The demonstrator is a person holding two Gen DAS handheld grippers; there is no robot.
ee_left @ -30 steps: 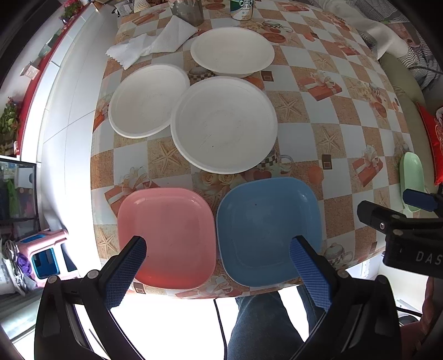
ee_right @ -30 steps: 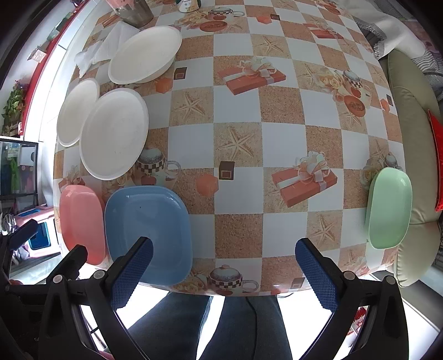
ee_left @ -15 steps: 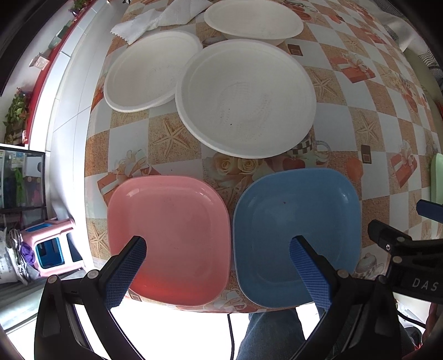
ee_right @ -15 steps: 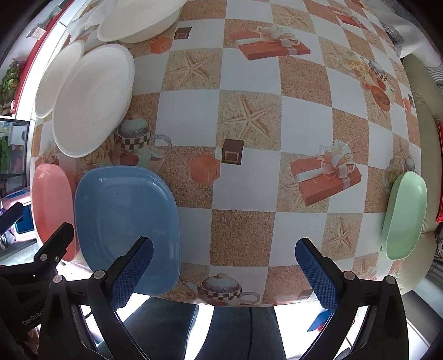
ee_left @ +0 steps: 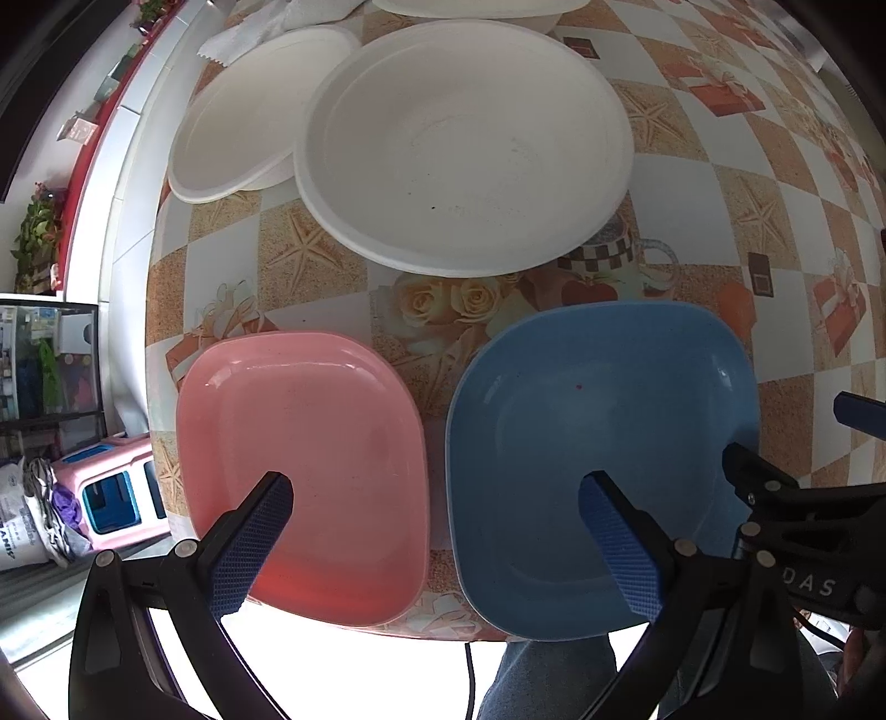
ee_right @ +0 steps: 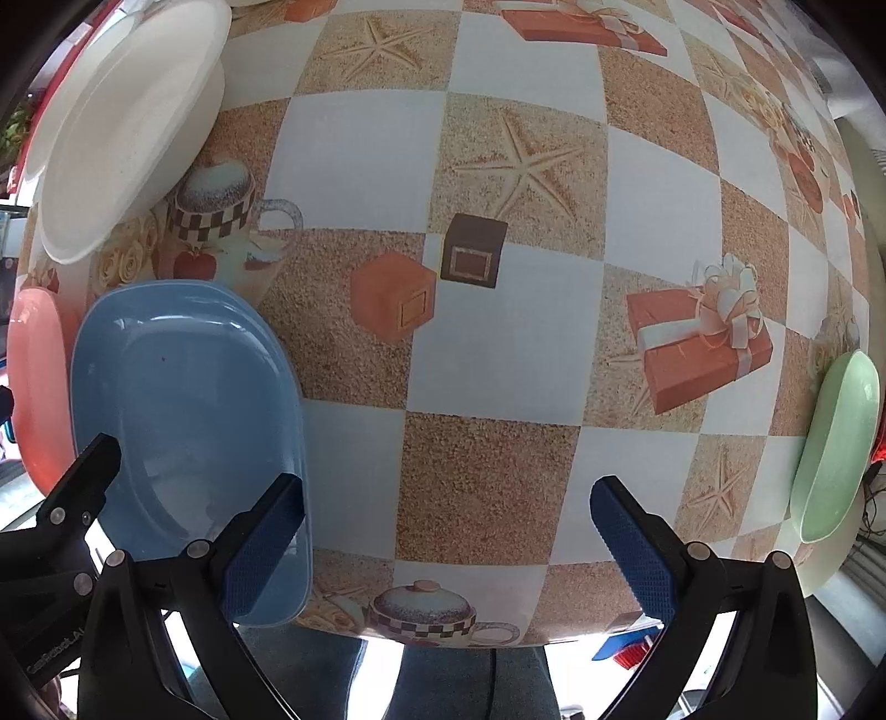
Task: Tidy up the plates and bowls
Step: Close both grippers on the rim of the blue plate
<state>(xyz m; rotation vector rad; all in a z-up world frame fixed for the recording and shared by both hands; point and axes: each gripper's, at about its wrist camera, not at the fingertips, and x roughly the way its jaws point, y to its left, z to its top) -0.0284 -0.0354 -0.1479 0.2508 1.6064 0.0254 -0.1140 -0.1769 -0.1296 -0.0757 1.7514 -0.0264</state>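
Note:
A pink square plate (ee_left: pixel 310 465) and a blue square plate (ee_left: pixel 598 443) lie side by side at the table's near edge. Behind them are a large white round plate (ee_left: pixel 465 144), a smaller white plate (ee_left: pixel 249 138) to its left, and the rim of a third white dish (ee_left: pixel 470 6) at the back. My left gripper (ee_left: pixel 437 548) is open, its fingers low over the pink and blue plates. My right gripper (ee_right: pixel 448 548) is open, its left finger over the blue plate (ee_right: pixel 183 421). A green plate (ee_right: pixel 836 448) lies at the far right edge.
The table (ee_right: pixel 498 354) has a checkered cloth with starfish and gift prints. A white napkin (ee_left: pixel 277 27) lies at the back left. A pink and blue stool (ee_left: pixel 116 498) stands on the floor to the left. The person's legs show below the table edge.
Both grippers have moved forward and down toward the table; the plates look larger and closer. Both stay open. No plate has moved.

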